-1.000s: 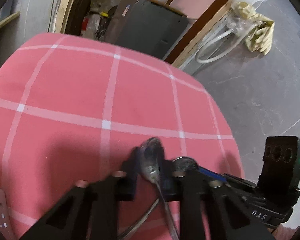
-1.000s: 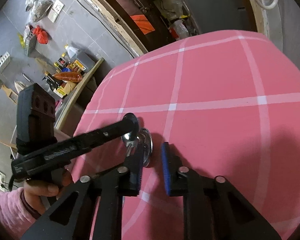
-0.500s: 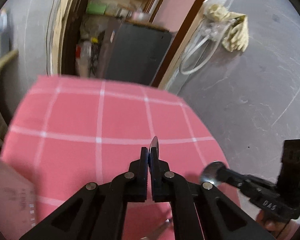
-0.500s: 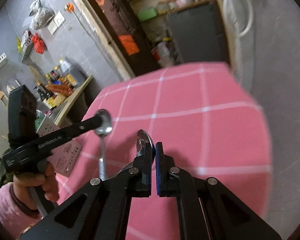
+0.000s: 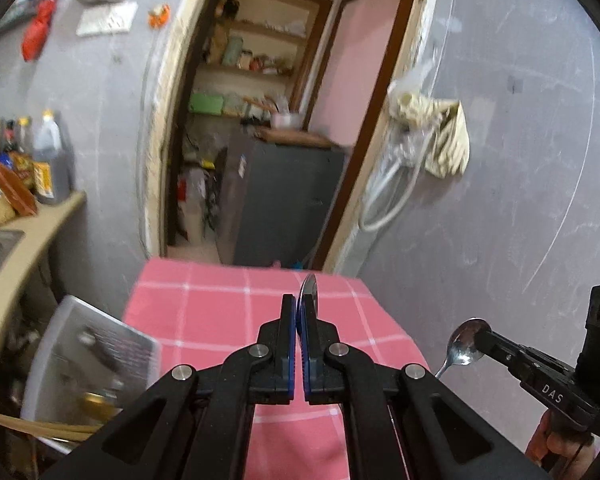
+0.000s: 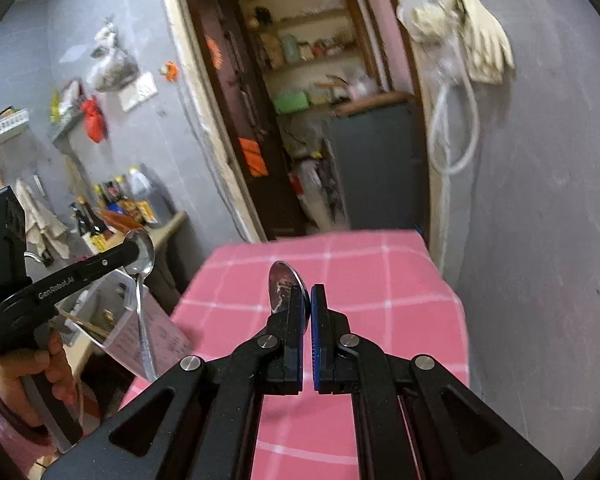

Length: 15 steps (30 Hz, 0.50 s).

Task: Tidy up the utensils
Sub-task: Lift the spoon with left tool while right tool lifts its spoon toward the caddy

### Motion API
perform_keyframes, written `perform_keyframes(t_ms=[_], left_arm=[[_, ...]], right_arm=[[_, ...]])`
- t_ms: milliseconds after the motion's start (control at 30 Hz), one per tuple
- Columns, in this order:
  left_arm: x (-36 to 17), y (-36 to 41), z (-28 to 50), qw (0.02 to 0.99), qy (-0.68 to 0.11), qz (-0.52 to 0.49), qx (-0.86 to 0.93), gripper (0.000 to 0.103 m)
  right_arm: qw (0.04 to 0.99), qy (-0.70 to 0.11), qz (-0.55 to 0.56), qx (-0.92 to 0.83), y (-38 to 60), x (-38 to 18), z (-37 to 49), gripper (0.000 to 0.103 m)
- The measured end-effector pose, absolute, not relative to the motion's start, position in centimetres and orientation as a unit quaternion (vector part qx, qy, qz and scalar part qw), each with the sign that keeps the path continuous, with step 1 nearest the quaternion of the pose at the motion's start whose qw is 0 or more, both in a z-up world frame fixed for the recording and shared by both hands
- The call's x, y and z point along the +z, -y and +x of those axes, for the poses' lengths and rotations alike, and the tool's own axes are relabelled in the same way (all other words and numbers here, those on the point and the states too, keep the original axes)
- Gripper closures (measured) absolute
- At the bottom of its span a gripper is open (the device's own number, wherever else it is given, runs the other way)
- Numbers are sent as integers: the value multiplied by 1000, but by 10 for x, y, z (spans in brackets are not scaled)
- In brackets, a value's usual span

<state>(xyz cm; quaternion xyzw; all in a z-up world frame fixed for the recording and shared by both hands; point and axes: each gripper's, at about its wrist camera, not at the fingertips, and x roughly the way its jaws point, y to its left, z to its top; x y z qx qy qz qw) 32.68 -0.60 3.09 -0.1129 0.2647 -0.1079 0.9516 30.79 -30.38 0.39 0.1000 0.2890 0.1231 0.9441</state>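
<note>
Two metal spoons are being held up off the table, one in each gripper. The left gripper, matte black with blue ribbed pads, is being seen pressed together on a spoon whose thin polished bowl is showing edge-on above the fingertips. From the right wrist, that same spoon's long slim handle is being seen hanging straight down below the bowl. The right gripper is likewise being kept pinched on a second spoon, its shiny oval bowl standing upright against the left pad, smudged with reflections. A hand in a pink sleeve is being seen wrapped round the left gripper's grip.

Below and beyond, a table is being shown covered by a pink cloth crossed with thin white lines, smooth and flat. At its left edge a clear plastic box is being seen, blurred, its contents hard to tell. Further left, a pale counter is carrying bottles and packets. Behind, grey plastered walls are framing an open doorway with wooden shelves and a dark cabinet. A pale cloth and a white hose loop are hanging on the right wall.
</note>
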Motion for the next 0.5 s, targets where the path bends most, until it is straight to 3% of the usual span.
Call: perform_keyframes(t_ms=[267,500], left_arm=[[70,-53,295,974,-204,-84,-42,100],[68,-83,280,987,-152,-46,11,100]], right_arm=[[951,-243,72,176,240,51,314,100],[956,-211,18,204,180,76,320,100]])
